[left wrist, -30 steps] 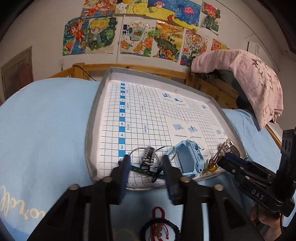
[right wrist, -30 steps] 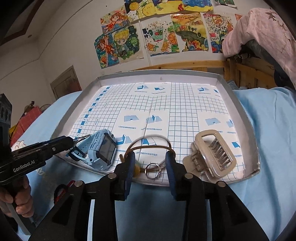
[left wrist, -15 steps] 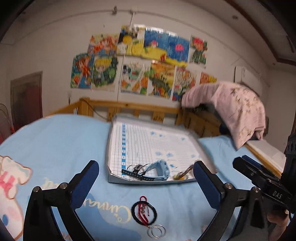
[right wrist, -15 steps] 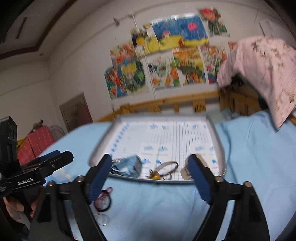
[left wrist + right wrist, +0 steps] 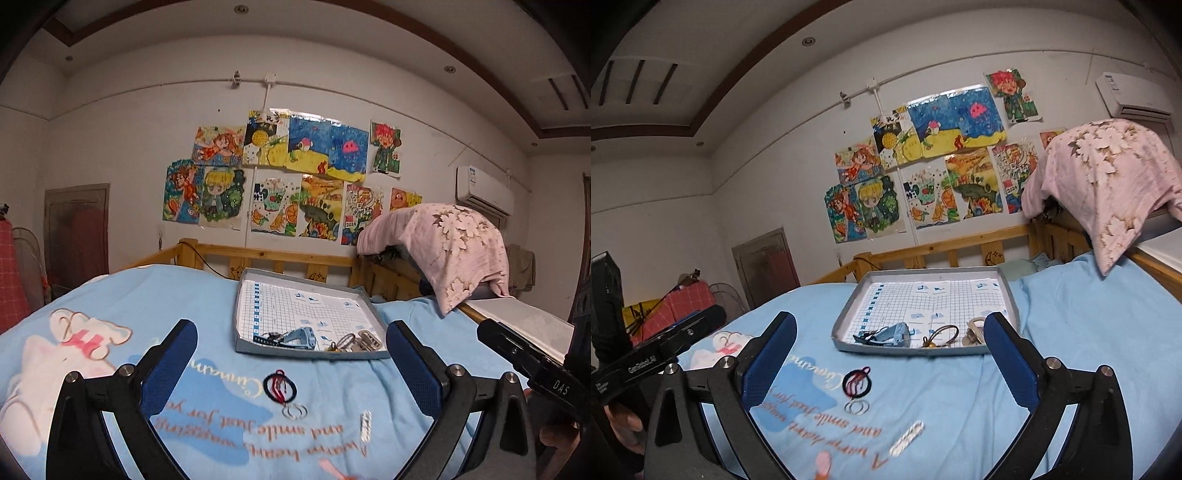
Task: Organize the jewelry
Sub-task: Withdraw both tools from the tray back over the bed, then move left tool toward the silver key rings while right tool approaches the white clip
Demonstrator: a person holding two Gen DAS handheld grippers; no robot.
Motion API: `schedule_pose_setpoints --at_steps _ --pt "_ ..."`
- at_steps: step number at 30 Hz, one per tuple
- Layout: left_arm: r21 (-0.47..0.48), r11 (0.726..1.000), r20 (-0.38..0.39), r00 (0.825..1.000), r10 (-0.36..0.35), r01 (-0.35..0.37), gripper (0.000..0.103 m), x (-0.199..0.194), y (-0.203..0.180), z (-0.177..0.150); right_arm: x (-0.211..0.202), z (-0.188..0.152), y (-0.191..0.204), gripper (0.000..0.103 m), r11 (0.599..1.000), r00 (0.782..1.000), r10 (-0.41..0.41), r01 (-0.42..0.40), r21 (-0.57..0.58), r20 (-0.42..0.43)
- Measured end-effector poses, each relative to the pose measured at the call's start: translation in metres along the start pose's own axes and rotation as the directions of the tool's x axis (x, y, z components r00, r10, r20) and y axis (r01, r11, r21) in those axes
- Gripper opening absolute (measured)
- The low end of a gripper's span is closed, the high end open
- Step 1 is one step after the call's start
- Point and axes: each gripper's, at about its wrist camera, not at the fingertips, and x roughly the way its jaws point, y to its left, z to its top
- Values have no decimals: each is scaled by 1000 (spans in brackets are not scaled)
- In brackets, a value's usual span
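a shallow grey tray (image 5: 309,353) with a blue-and-white grid liner sits on a light blue bedsheet (image 5: 207,306), and everything here is placed by that tray. inside it, along the edge nearest the cameras, four things lie in a row: a dark beaded bracelet (image 5: 269,338) toward its left corner, a light blue watch (image 5: 301,337) beside it, a brown loop hair tie with a yellow bead (image 5: 341,341) next, and a beige claw hair clip (image 5: 365,339) toward its right corner. the rest of the tray liner is bare grid.

outside the tray, on the sheet just in front of its near edge, lies a black and red hair tie (image 5: 279,386), with a pair of silver rings (image 5: 294,411) touching its near side. a little further from the tray and to the right of these lies a small silver hair clip (image 5: 365,424).

the left gripper (image 5: 291,363) is held above the sheet, well back from the tray, its blue-padded fingers (image 5: 168,365) spread wide apart and holding nothing. the right gripper (image 5: 888,360) is likewise held well back from the tray, its fingers (image 5: 1010,356) spread wide and empty. in the right wrist view the same loose pieces show in front of the tray: the hair tie (image 5: 857,380), the rings (image 5: 857,406) and the silver clip (image 5: 907,437).

behind the tray stand a wooden bed rail (image 5: 280,258) and a wall of children's drawings (image 5: 288,177).
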Motion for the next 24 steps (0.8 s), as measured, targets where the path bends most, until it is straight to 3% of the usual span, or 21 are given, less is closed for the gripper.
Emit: schedule_pose_setpoints --at_steps 13,24 --pt "2 1000 -10 1000 14 -14 103 -76 2 -39 -92 -33 17 100 998 998 -48 50 -41 35" --pt "11 998 -62 997 55 -55 103 -91 17 -63 -111 -59 23 100 996 998 -69 68 -57 -2"
